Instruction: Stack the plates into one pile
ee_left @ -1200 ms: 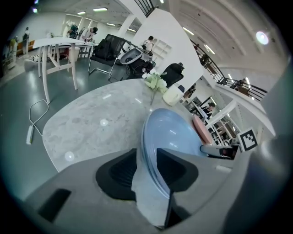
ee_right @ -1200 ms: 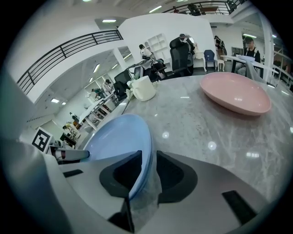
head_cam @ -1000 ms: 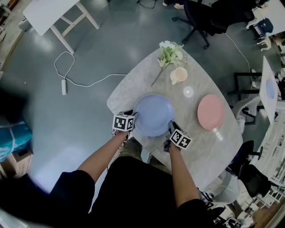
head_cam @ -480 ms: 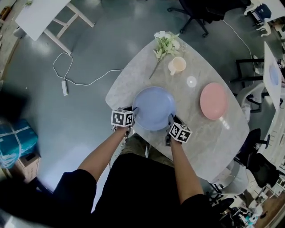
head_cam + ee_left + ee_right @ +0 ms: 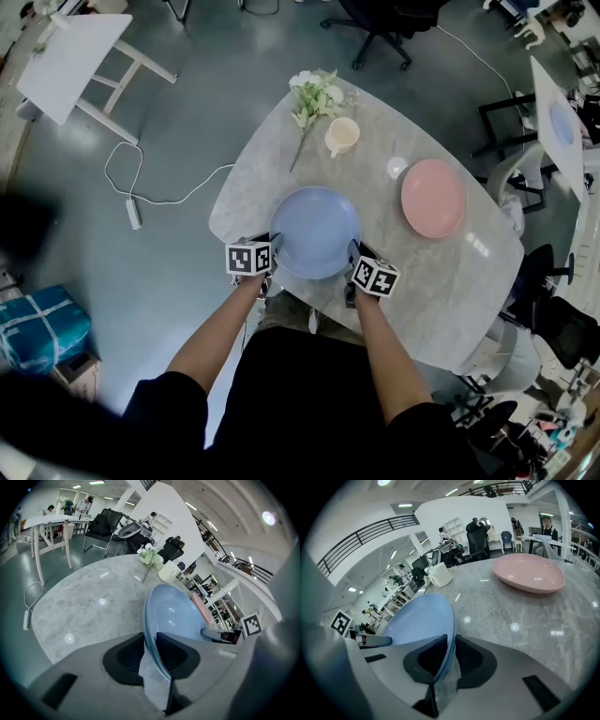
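A light blue plate [image 5: 315,231] sits at the near edge of the marble table [image 5: 422,281]. My left gripper [image 5: 272,253] has the plate's left rim between its jaws, and they are closing on it. On the opposite side, my right gripper [image 5: 354,255] takes the right rim in the same way, its jaws closing too. In the left gripper view the blue plate [image 5: 178,616] runs edge-on through the left gripper [image 5: 152,641]. The right gripper view shows the blue plate [image 5: 417,618] pinched in the right gripper [image 5: 451,641]. A pink plate [image 5: 432,198] lies on the table to the right. I cannot tell if the blue plate is off the table.
A cream cup [image 5: 341,137] and a bunch of white flowers [image 5: 314,94] lie at the table's far side. Office chairs [image 5: 380,19] stand beyond the table. A white table [image 5: 70,61] and a cable [image 5: 141,183] are on the floor to the left.
The head view has shifted, so the table sits a little more to the left and higher in the picture. Both grippers stay on the blue plate's two rims.
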{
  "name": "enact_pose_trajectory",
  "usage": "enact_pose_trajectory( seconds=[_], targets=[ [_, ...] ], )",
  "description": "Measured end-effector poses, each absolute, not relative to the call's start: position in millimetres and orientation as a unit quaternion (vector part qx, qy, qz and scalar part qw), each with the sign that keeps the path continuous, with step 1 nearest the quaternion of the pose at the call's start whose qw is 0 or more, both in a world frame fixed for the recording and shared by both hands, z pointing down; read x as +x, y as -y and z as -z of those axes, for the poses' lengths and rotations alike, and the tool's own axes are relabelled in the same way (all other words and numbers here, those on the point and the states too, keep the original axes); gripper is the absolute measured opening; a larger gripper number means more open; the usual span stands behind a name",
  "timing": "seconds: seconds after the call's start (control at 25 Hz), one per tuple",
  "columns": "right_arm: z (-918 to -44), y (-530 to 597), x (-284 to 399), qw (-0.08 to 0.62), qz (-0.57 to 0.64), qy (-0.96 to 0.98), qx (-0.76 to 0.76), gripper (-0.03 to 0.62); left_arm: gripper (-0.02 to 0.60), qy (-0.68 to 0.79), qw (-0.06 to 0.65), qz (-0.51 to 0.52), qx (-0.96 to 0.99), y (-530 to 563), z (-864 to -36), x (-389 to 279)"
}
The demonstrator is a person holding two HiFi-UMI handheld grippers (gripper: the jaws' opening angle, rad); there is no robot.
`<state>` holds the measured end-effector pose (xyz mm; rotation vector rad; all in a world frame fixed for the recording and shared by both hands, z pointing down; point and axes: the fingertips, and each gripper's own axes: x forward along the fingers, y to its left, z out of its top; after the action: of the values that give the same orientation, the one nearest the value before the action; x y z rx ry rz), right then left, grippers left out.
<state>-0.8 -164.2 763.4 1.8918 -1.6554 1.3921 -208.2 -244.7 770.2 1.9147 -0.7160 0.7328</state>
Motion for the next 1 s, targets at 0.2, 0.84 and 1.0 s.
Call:
enact_pose_trajectory(
  seconds=[0.2,0.84,1.0],
  targets=[
    [-745,162,35,0.122,-0.475,0.561,0.667,0.057,0.094,0.285,0.46,-0.296,0.787,248,-750,-170],
    [-702,128,208,0.062,-0.477,0.491,0.727,0.052,0.089,0.224,0.413,-0.318,0.824,254,-702,19],
    [-702,111,254,0.042,-0.486,0.46,0.742,0.051,0.089,0.2,0.396,-0.334,0.831,249,-700,74]
  ],
)
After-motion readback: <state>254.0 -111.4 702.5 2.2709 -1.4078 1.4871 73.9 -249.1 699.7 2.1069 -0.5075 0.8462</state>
